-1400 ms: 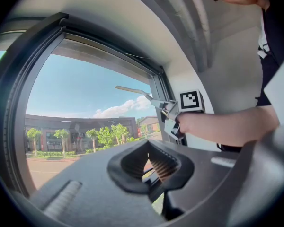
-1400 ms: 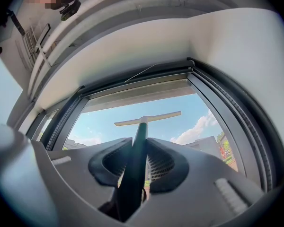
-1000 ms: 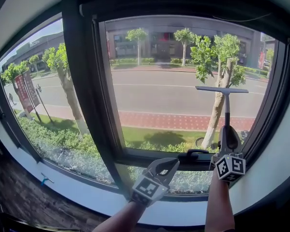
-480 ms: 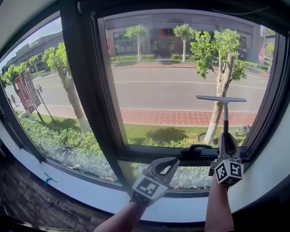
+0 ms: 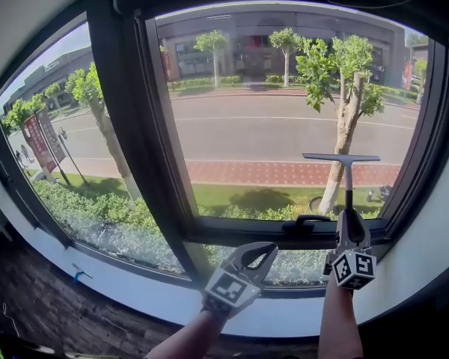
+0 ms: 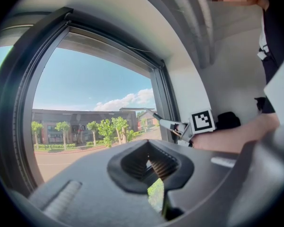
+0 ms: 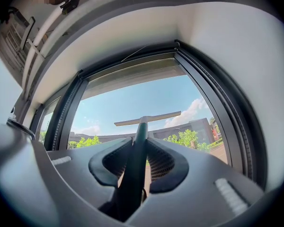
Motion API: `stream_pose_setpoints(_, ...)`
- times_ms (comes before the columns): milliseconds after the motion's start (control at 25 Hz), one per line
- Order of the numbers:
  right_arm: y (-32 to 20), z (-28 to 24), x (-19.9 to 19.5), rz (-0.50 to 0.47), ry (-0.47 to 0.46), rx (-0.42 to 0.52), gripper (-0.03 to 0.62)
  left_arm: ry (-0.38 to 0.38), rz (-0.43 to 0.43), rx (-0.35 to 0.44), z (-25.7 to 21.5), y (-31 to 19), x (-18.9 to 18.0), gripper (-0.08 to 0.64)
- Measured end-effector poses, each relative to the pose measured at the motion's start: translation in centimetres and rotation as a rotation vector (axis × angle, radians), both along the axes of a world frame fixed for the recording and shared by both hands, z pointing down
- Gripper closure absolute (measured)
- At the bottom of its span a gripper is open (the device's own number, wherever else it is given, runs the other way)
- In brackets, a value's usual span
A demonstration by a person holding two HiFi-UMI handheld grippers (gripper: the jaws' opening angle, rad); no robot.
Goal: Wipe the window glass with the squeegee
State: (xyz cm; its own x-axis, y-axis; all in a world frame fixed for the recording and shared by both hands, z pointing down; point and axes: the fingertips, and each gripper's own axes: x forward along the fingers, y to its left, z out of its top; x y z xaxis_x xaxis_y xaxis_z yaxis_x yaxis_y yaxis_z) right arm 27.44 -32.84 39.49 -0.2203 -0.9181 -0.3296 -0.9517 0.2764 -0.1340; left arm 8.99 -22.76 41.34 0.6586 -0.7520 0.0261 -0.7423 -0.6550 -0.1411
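The right gripper [image 5: 350, 229] clamped the seemingly light, stiff squeegee [image 5: 343, 158] low on its handle, blade at twelve o'clock. The left gripper [image 5: 256, 256] sat closed and empty.

Left claw [image 6: 146, 143] closed, empty

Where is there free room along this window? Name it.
Free: the white sill under the left pane, apart from a small blue object; the right pane left of the squeegee. Crowded: lower right, around the window handle and right gripper.
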Motion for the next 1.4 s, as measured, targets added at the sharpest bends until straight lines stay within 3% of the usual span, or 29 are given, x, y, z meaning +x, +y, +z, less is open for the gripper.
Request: stream_pose_setpoints(1400,1.5,15.0,0.5,-0.017,0.005,-0.258,0.494,-0.038,-0.014,-0.118,5.0,0.6,-0.3,0.557)
